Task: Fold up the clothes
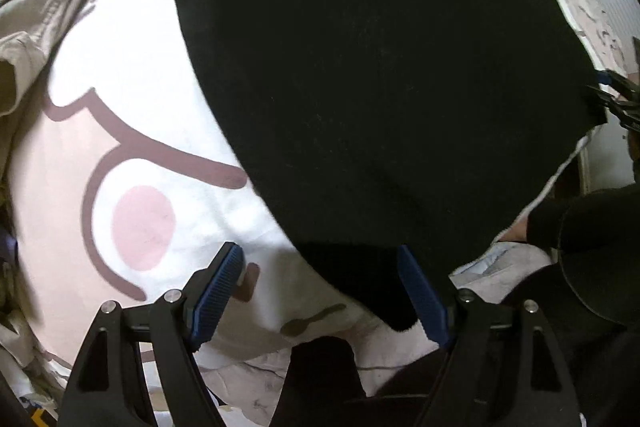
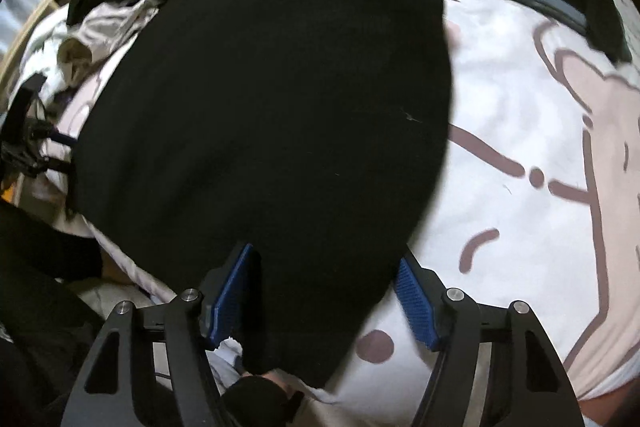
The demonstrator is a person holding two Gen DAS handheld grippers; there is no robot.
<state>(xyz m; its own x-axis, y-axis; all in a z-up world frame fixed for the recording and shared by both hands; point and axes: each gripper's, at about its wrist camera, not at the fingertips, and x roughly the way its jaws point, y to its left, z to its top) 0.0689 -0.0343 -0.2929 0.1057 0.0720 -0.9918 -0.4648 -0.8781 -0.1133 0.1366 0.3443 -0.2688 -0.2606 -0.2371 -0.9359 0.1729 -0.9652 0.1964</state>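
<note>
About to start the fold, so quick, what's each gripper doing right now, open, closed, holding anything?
Left gripper: open, fingers straddling the black garment's corner, not pinching it.
Right gripper: open, black garment lying between its fingers, not gripped.

You are working over a bed cover, white with pink and brown cartoon shapes, on which a black garment lies spread, with beige clothes at its far left.
</note>
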